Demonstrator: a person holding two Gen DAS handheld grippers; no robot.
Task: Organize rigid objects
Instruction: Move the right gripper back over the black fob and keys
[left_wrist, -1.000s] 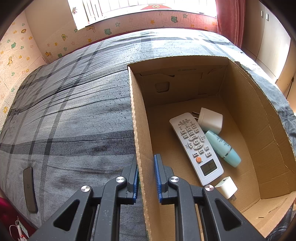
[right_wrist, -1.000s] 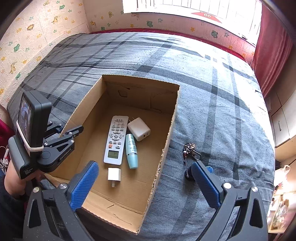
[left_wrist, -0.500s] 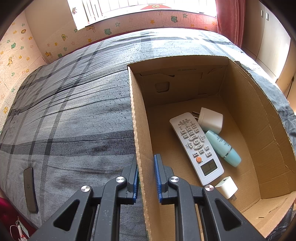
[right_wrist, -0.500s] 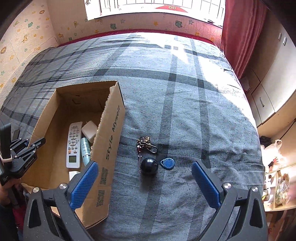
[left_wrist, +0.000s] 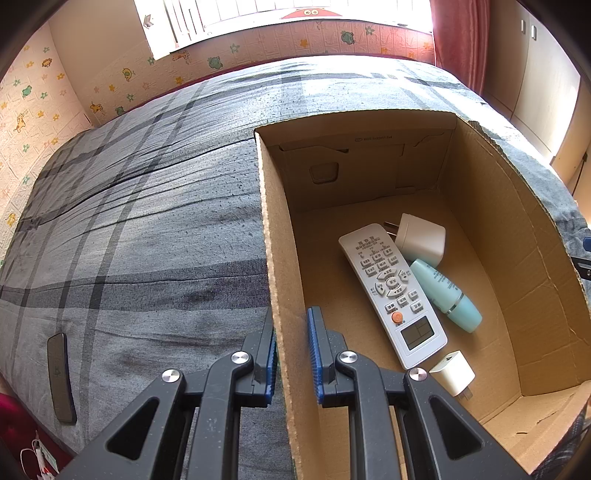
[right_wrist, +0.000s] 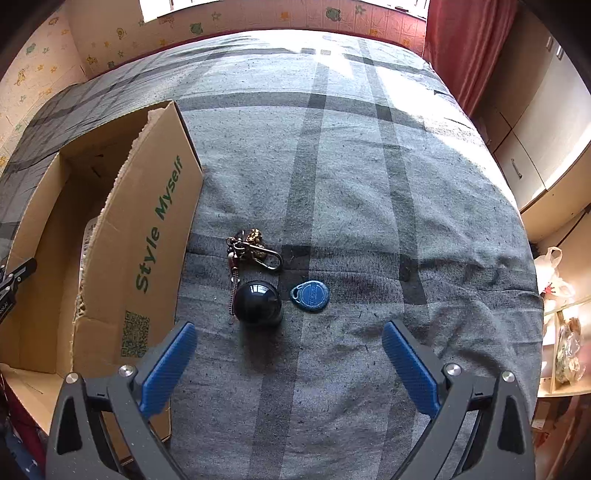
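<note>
My left gripper (left_wrist: 291, 354) is shut on the left wall of an open cardboard box (left_wrist: 275, 280) that stands on the bed. Inside lie a white remote (left_wrist: 393, 293), a white plug adapter (left_wrist: 421, 238), a teal tube (left_wrist: 445, 293) and a small white charger cube (left_wrist: 452, 373). My right gripper (right_wrist: 290, 363) is open and empty, above the bedspread just right of the box (right_wrist: 147, 236). Ahead of it lie a dark round ball-shaped object (right_wrist: 258, 303), a blue key fob (right_wrist: 311, 295) and a key ring with a carabiner (right_wrist: 255, 248).
A dark phone (left_wrist: 61, 376) lies on the grey plaid bedspread (left_wrist: 147, 221) near its front left edge. A red curtain (right_wrist: 454, 48) and cabinets (right_wrist: 528, 147) stand beyond the bed's right edge. Bags (right_wrist: 557, 288) hang at the far right.
My right gripper has swung right from over the box to above the ball-shaped object, fob and keys, and come closer to them. My left gripper has not moved.
</note>
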